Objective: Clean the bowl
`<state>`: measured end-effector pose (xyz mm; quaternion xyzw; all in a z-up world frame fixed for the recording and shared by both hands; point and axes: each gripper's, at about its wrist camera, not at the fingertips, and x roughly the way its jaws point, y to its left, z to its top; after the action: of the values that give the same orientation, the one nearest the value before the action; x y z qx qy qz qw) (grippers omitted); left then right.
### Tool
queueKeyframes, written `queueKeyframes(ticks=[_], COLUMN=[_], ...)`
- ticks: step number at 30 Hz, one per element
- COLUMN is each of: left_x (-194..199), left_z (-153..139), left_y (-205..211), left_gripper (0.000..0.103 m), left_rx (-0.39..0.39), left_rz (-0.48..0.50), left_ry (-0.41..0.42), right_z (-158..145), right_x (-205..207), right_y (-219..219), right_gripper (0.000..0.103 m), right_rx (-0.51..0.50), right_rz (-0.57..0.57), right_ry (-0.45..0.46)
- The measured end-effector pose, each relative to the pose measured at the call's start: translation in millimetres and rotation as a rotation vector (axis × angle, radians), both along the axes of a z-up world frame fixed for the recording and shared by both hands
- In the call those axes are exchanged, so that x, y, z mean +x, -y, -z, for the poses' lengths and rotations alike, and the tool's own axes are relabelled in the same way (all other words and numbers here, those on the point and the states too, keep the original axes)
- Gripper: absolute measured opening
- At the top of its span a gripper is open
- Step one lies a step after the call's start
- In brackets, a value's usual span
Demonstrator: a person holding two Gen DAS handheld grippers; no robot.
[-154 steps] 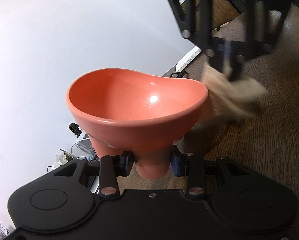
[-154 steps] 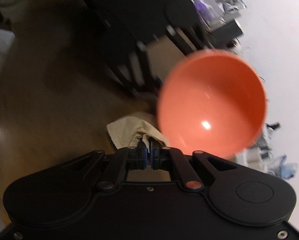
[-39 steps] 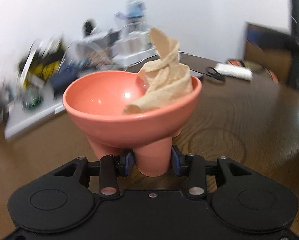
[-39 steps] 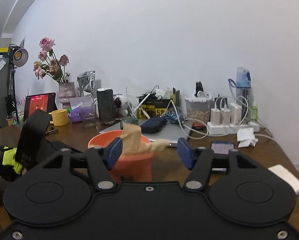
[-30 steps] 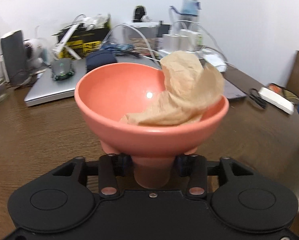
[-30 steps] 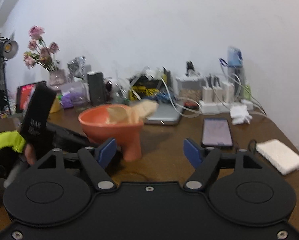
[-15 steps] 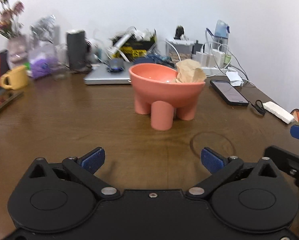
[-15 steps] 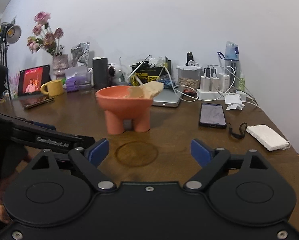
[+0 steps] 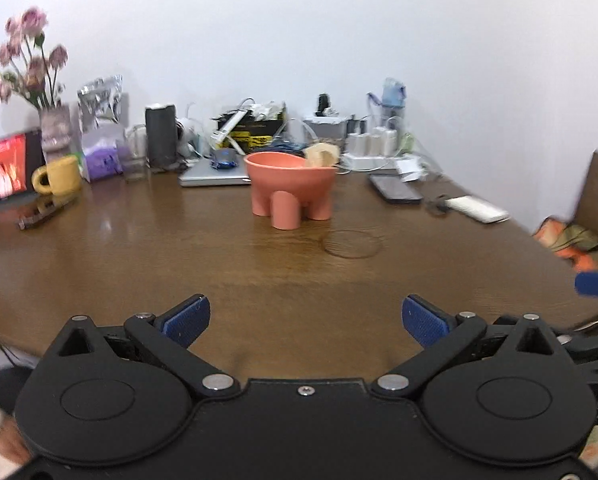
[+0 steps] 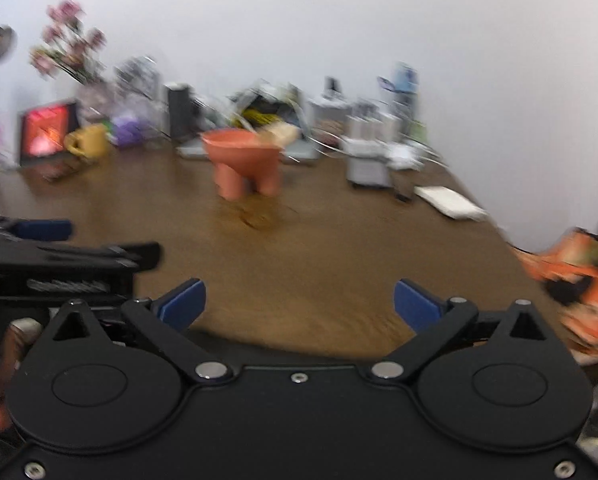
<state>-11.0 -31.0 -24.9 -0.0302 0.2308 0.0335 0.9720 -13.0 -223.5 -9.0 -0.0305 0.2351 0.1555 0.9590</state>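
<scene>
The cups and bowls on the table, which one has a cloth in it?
The salmon-pink footed bowl at mid-table: a beige cloth pokes above its right rim. The yellow mug at far left shows no cloth.

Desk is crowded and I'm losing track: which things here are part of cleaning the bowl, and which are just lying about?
Part of the job:
- salmon footed bowl, standing on the wooden table
- beige cloth resting in the bowl
- left tool and right tool, both open and empty

Lying about:
- yellow mug
- laptop
- phone
- flower vase
- black speaker
</scene>
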Motion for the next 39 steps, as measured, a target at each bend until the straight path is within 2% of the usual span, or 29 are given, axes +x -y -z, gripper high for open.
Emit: queueKeyframes(ticks=[2, 10, 23, 39], left_x=[-10, -30, -34, -35], left_z=[-3, 4, 0, 5], left_y=[2, 17, 0, -3], left_gripper=[0.103, 0.103, 0.103, 0.103], left_rx=[-0.021, 0.085, -0.001, -0.019], left_rz=[0.02, -0.016, -0.017, -0.028], left_ry=[-0.002, 0.057, 0.001, -0.038], right_z=[-4, -4, 1, 11], right_x=[-14, -30, -19, -8], right_y=[9, 3, -1, -2], right_gripper=[0.101, 0.101, 0.101, 0.101], right_rx=[0.029, 0.021, 0.016, 0.01], right_rz=[-0.03, -0.053, -0.015, 0.003], right_ry=[0.009, 0.011, 0.018, -0.001])
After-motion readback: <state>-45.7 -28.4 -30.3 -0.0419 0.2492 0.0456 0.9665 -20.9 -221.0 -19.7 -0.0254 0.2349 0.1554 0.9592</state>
